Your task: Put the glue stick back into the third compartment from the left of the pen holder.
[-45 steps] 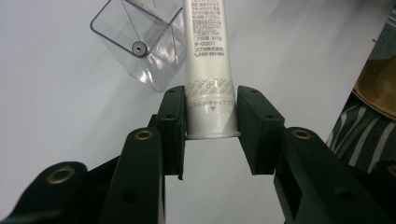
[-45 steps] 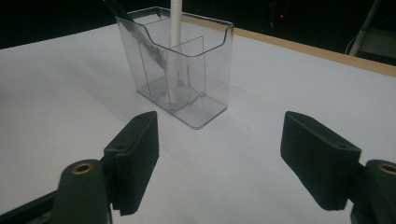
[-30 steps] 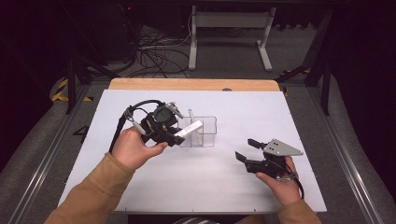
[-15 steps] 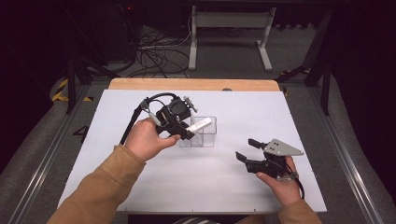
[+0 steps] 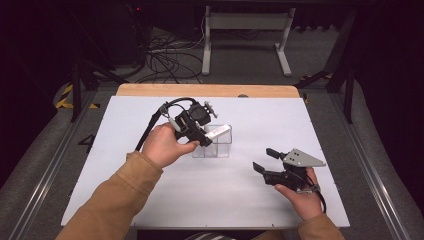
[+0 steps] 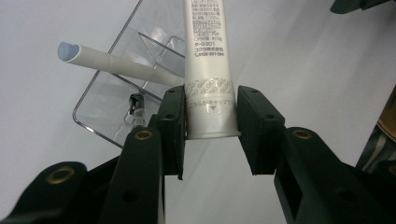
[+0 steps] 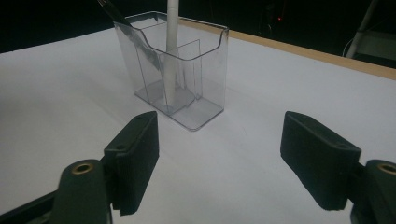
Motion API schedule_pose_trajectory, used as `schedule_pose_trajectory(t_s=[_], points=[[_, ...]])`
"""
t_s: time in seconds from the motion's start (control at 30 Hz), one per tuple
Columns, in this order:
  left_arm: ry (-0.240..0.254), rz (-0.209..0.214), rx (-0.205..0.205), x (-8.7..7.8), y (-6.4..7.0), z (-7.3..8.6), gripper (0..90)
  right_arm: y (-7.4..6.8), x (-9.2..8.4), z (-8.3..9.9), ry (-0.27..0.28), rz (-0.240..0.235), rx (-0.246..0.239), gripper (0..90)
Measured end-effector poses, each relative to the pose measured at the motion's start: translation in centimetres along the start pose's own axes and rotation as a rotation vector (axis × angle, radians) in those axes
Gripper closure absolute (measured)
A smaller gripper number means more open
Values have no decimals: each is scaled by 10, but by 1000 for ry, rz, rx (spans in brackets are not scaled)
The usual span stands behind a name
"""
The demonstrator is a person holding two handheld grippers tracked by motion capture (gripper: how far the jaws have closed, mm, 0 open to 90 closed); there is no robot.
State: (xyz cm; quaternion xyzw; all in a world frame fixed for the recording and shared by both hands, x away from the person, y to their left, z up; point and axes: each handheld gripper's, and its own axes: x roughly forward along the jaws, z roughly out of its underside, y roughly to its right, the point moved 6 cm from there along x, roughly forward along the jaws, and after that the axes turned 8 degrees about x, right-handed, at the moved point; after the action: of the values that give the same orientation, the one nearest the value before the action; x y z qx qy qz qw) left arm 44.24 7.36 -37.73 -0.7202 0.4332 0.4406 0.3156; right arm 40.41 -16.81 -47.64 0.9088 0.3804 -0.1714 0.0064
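Observation:
My left gripper [image 5: 205, 137] is shut on a white tube [image 5: 219, 132] with printed text, and holds it slanted just over the top of a clear plastic organizer [image 5: 216, 148] at the middle of the table. In the left gripper view the pads [image 6: 173, 116] press the tube's [image 6: 208, 56] flat end from both sides. A white pen [image 6: 109, 63] with a blue-grey tip and a dark pen [image 6: 136, 103] lean in the organizer [image 6: 100, 112]. My right gripper [image 5: 264, 160] rests open near the front right, pointing at the organizer [image 7: 187, 70], with nothing between its jaws.
White sheet [image 5: 150, 200] covers the table, with a wooden edge [image 5: 200, 90] at the far side. Beyond it are cables and a metal stand's legs [image 5: 245, 30] on the dark floor. A cable [image 5: 150, 125] loops from the left gripper.
The left hand has carried the tube to the right and slightly away, from beside the organizer to over its top. The right hand and its gripper have stayed in place.

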Motion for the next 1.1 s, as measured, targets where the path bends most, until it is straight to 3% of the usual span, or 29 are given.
schedule_pose_trajectory(t_s=[0.37,0.63,1.1], points=[[-52,-2,-53,17,-9,-10,645,0,-1,0,3,-4,0,288],[-95,-17,-57,23,-11,-19,643,0,-1,0,3,-5,-2,288],[-96,-30,-34,37,-7,-34,646,1,-2,0,4,-5,1,288]])
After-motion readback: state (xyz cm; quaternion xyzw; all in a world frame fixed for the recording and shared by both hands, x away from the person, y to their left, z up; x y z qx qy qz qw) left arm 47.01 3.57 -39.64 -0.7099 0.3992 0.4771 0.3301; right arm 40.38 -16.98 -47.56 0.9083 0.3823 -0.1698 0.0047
